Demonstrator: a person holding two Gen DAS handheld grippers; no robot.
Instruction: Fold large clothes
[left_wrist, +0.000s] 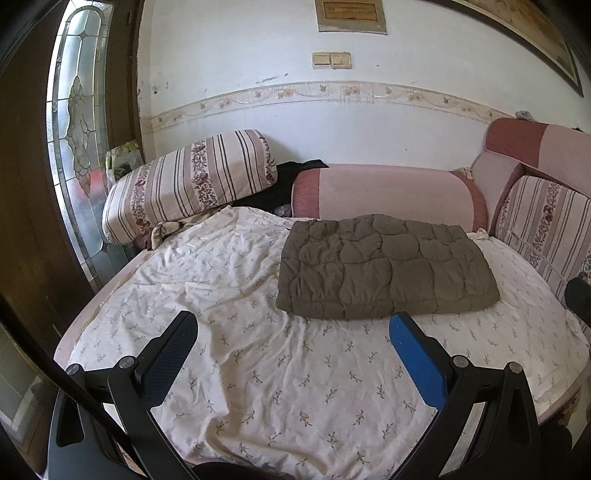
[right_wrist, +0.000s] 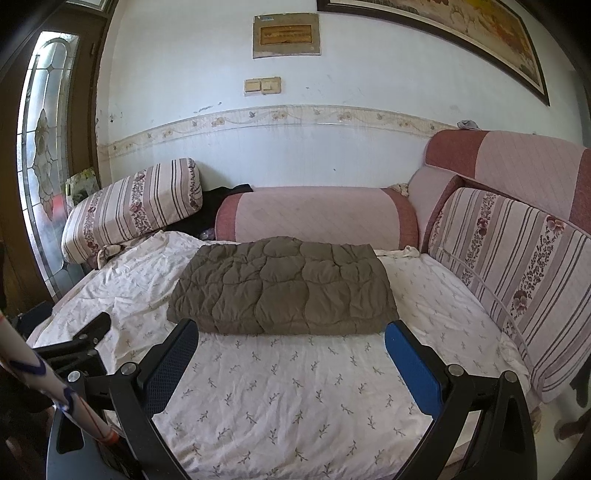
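Nearest, left gripper, fingers spread wide, empty, above the leaf-print sheet. Likewise right gripper, fingers wide apart, nothing between them, tips just short of the near edge of the folded olive quilted garment. Farther back, that garment flat on the sheet, a neat rectangle toward the sofa's pink armrest. Beyond, striped floral cushion at left, another cushion at right, white wall behind.

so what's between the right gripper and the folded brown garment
Only bare floral sheet, seen in the right wrist view, separates the open right gripper from the quilted garment.
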